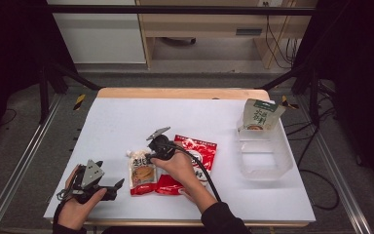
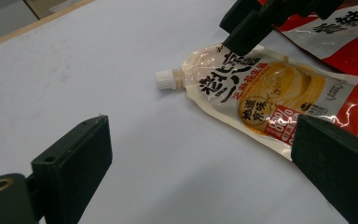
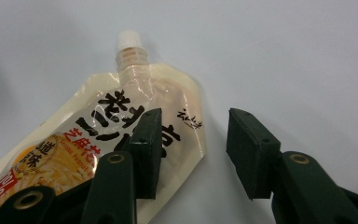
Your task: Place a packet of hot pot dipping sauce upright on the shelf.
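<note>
Cream spout pouch lies flat on the white tabletop, cap toward the far edge, long axis running near-to-far beside a red packet. Right gripper straddles its upper corner, fingers half apart, not pressing. Left gripper rests nearby, fingers wide.

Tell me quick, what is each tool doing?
Left tool: open, holding nothing.
Right tool: open, astride the edge of the spouted sauce pouch, not pinching it yet.
</note>
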`<state>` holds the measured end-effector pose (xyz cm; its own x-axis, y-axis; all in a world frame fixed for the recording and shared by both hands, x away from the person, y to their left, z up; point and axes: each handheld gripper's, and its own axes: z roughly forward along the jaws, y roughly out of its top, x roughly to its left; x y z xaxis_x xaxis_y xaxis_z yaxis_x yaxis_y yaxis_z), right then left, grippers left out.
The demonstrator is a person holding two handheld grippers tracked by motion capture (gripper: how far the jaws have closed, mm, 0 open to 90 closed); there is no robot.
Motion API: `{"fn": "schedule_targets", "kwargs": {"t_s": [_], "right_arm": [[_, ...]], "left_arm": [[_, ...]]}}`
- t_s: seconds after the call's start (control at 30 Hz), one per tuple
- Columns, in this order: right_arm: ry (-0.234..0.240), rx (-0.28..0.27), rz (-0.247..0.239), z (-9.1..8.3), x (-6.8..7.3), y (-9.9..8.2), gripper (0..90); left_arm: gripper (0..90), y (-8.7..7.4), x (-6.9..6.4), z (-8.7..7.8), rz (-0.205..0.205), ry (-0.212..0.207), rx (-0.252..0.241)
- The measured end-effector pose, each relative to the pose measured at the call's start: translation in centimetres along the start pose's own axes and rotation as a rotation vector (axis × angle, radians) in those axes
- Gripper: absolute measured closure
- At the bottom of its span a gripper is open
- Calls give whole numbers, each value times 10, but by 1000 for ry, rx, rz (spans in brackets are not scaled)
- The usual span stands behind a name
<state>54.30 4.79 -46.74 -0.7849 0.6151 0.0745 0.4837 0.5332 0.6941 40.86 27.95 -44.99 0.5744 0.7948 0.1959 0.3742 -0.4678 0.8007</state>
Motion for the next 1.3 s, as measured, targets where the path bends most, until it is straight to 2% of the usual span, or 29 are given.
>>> {"fn": "schedule_targets", "kwargs": {"t_s": [0.13,0.33,0.5,0.8,0.93,1.2,1.3], "right_arm": [[10,20,2,3,2,-1,583],[28,33,0,4,4,-1,665],[12,38,-37,2,7,-3,798],[9,38,-90,1,14,-2,898],[9,14,-103,-8,16,2,900],[13,-57,-141,-39,28,14,900],[17,-79,-155,-50,33,17,900]], "left_arm": [[51,0,0,0,1,-3,-1],[52,0,-1,1,5,-10,1],[52,1,-1,1,9,-11,2],[52,1,-1,1,17,-13,5],[53,1,-1,1,15,-11,6],[55,2,-1,0,15,-12,-3],[55,3,1,-3,9,-10,-22]]}}
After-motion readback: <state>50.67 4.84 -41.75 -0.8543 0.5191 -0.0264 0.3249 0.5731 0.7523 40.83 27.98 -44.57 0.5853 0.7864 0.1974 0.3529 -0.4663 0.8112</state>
